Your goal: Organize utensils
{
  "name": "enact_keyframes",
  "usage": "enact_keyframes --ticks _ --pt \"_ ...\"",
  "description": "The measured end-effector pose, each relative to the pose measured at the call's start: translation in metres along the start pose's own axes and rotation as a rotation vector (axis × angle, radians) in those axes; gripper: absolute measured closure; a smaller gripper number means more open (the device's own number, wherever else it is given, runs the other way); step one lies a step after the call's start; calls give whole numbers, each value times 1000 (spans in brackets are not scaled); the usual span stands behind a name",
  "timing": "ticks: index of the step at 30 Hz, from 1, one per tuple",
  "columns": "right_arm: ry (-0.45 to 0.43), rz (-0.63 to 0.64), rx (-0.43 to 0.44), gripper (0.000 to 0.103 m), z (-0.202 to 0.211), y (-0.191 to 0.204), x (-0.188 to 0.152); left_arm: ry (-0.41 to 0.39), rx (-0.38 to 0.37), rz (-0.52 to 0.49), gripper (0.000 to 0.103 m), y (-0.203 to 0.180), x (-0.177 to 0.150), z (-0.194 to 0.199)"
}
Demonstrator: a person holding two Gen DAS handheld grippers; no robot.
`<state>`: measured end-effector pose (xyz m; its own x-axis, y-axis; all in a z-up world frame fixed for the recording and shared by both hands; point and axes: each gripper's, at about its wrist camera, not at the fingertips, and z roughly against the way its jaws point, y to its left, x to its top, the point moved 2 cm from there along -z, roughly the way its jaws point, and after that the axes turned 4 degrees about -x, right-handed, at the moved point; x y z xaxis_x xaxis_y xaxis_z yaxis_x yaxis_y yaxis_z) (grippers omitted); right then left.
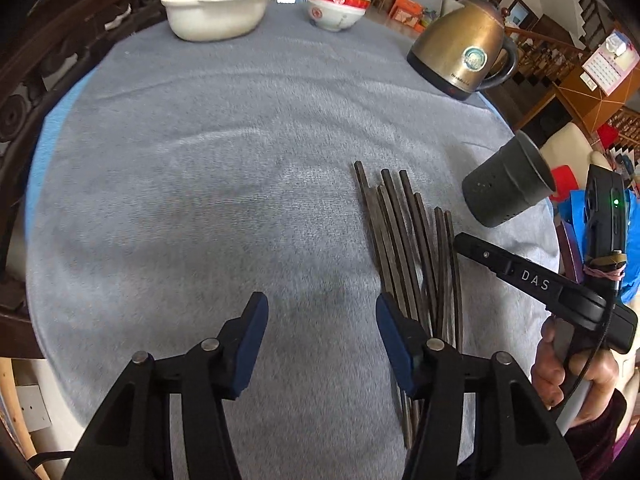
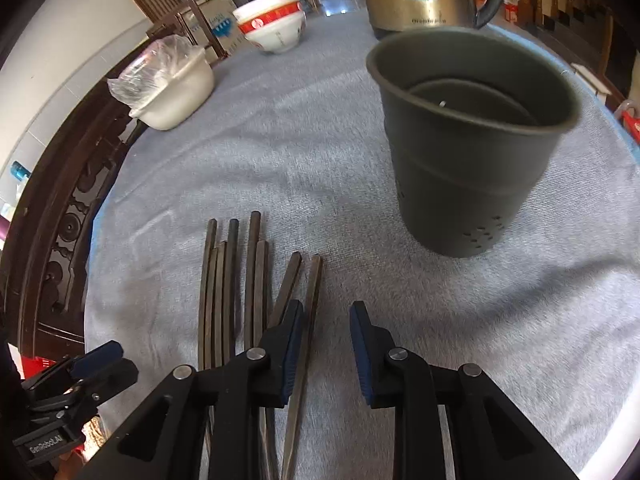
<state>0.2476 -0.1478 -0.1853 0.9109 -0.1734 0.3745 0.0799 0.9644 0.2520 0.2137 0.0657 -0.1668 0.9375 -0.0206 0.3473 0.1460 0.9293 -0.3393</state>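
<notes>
Left gripper: black frame, blue pads, jaws spread wide, nothing between them. It hangs over bare cloth; its right-hand finger overlaps the near ends of the chopsticks in the left wrist view.

Right gripper: same build, jaws parted, nothing pinched. Its left-hand finger sits above the rightmost sticks; the gap between the fingers shows mostly cloth. In the left wrist view it appears at the right edge, gripped by a hand.

Bundle of dark brown, square-ended wooden chopsticks: lying flat on the table, fanned slightly, far ends pointing away from both grippers. The bundle lies right of the left gripper's centre and left of the right gripper's centre, its near ends passing under both. Whether either gripper touches the sticks cannot be told.

Dark grey cylindrical plastic utensil holder with small holes near its base: upright, mouth open, ahead and right of the right gripper, apart from the chopsticks.

Table covered with grey-blue fabric: carries all items.

Gold-coloured metal electric kettle with black handle: far right.

Stacked white bowls with red bands: far centre.

White ceramic dish holding a clear plastic bag: far left.
</notes>
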Motion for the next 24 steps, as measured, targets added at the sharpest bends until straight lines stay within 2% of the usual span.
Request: enact_keyframes --ticks 5,7,9,16,24 --pt "20 15 -27 78 -7 2 5 35 -27 -1 45 -1 10 -14" --pt "21 25 -31 86 -8 2 7 47 -35 -1 45 -3 16 -21" --pt "18 24 -33 89 -7 -1 6 57 -37 -1 45 -4 19 -25" --pt "16 18 -12 90 -4 -11 4 81 -63 40 47 -2 59 -44" --pt "26 32 -30 90 -10 -4 15 125 -32 80 47 -5 99 -70"
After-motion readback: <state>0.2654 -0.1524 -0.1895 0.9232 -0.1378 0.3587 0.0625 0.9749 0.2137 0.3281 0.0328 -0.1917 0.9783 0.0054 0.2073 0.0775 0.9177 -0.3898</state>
